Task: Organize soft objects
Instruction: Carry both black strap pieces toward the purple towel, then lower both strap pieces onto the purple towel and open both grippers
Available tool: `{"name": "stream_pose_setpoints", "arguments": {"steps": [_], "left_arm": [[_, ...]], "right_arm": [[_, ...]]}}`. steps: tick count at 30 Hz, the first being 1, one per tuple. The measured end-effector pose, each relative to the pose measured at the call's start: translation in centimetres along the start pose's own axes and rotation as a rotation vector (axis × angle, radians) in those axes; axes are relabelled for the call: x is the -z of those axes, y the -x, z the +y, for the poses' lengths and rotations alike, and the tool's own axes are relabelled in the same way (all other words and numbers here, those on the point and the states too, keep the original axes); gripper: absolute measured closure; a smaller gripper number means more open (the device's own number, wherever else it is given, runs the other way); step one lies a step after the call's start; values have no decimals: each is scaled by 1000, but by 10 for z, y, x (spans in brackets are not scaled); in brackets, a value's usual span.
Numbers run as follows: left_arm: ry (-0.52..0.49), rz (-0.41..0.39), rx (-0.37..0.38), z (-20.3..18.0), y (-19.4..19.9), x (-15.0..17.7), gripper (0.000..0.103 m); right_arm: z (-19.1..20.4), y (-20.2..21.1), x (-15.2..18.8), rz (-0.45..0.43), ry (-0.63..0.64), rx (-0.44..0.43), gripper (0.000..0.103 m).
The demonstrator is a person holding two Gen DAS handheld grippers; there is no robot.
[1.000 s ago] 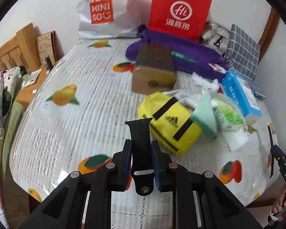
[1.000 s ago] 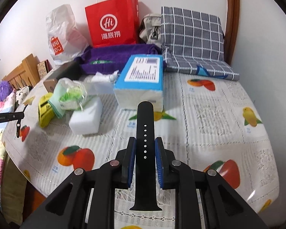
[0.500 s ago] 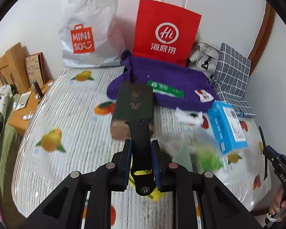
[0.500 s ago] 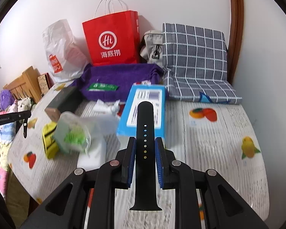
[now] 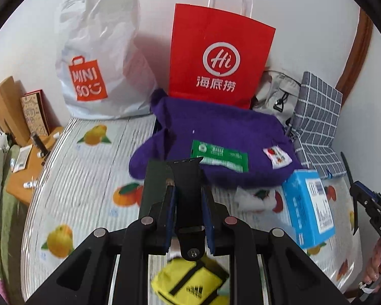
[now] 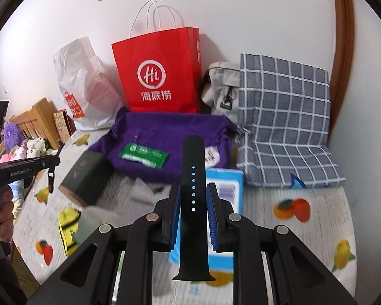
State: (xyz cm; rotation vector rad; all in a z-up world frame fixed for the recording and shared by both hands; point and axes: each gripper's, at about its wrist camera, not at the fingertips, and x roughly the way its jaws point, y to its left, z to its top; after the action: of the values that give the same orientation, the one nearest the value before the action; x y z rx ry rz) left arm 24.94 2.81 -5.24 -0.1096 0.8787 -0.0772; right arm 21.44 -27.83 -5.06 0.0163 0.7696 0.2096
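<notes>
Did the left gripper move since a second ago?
Yes. The left gripper, shut on a black strap, went forward toward the red bag at the wall; the yellow pouch is now under it.

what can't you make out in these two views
- Yellow pouch, left wrist view: blurred, partly behind the left gripper.
- Blue box, right wrist view: label blurred, partly behind the strap.
- Red bag: contents hidden by its walls.
- Green packet: print too small.
</notes>
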Motion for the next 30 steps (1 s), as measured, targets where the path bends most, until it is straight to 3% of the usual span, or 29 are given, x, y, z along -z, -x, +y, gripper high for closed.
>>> {"name": "stream_pose_setpoints", "arguments": {"steps": [10,21,30], "left_arm": [[-1,-2,11,0,-32,-48,83],[-11,21,9,4,-73,-87,83],[20,61,43,10,-116,-104,83]], "right_arm": [[-6,-54,-45,7,-41,-38,83],[4,-112,-93,17,-3,-58,83],[10,-171,-103,93,35,-74,83]]}}
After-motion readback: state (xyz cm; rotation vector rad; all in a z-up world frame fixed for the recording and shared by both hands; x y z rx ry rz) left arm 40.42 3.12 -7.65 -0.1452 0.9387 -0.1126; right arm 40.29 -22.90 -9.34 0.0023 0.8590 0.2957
